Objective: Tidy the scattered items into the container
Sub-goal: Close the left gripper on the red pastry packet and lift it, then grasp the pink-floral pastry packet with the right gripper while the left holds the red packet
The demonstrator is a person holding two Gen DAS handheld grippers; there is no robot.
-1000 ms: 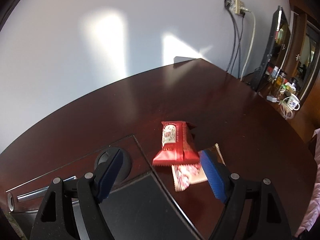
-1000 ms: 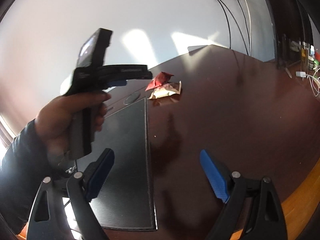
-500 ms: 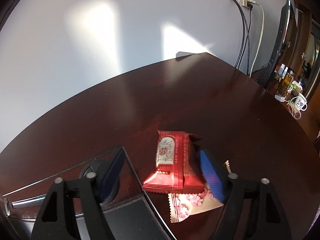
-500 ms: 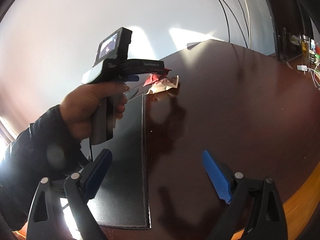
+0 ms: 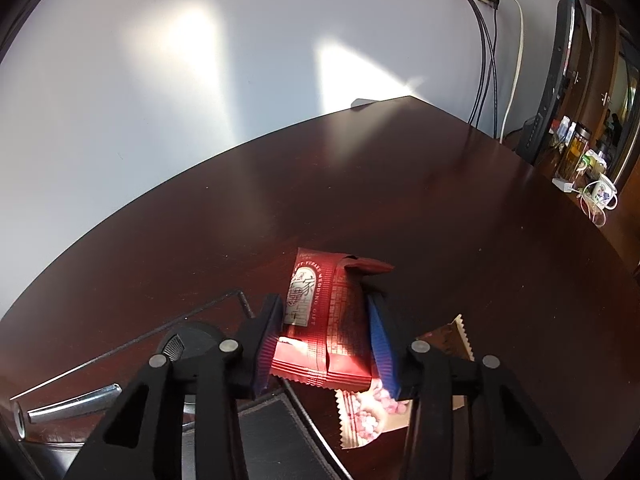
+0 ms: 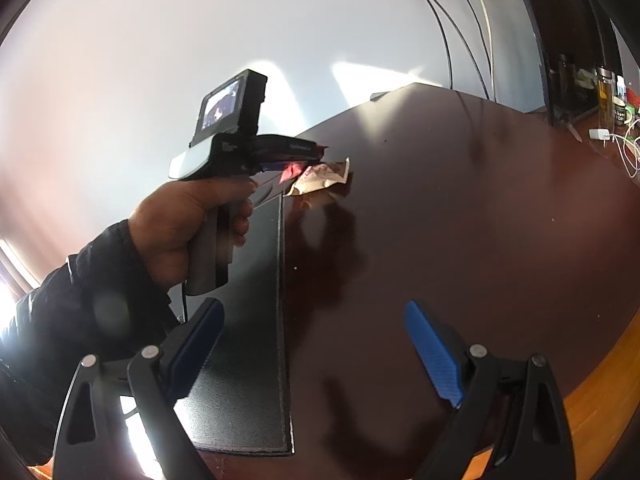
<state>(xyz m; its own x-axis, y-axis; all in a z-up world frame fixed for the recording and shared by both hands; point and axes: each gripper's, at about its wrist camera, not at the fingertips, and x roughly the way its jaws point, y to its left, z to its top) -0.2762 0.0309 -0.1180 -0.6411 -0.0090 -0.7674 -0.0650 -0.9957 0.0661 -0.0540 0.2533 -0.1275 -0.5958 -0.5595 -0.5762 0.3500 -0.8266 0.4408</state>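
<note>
- The left tool (image 5: 326, 344) is pinching the red snack packet (image 5: 320, 328) between its blue pads, low over the dark worktop (image 5: 440, 208).
- A pink-patterned packet (image 5: 372, 412) is lying on the worktop just beneath it.
- The right tool (image 6: 312, 352) is hovering spread wide, gripping nothing.

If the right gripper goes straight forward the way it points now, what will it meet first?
Probably nothing soon: the right gripper stands open over the bare dark table. Far ahead, slightly left, lies the pale snack packet; the depth is unclear.
</note>
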